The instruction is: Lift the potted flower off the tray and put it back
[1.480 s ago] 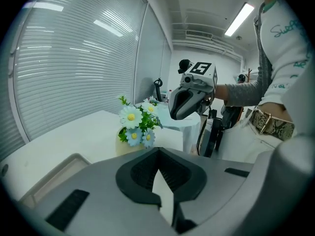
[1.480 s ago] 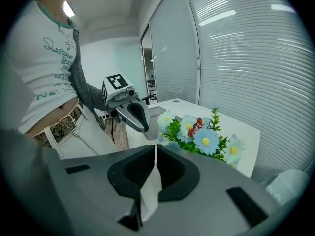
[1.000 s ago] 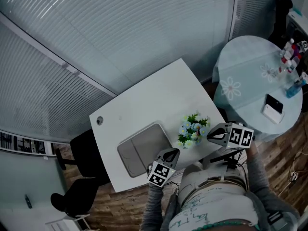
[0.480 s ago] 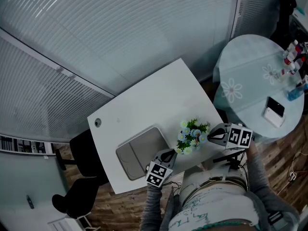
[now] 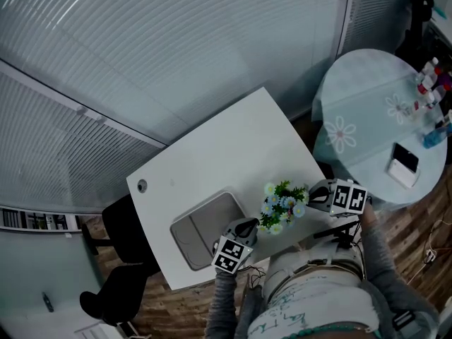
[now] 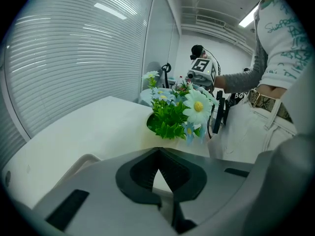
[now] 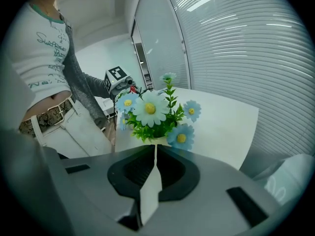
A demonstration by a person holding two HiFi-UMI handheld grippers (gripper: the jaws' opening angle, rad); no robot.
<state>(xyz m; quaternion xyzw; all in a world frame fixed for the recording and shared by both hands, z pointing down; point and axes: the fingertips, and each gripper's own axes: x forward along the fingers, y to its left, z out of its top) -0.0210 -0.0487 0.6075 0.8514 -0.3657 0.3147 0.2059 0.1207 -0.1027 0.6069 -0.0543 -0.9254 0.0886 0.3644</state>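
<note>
Head view, looking down: big white table [image 5: 233, 143] by the window blinds [image 5: 176, 41]. Grey tray [image 5: 201, 228] lying flat on the table, near the front edge. Potted flower [image 5: 281, 207] standing on the table just right of the tray (not on it), between the two tools. Left tool [image 5: 247, 226] close beside the flower, shut tight, nothing held. Right tool [image 5: 313, 196] on the other side, shut too, also holding nothing.
</note>
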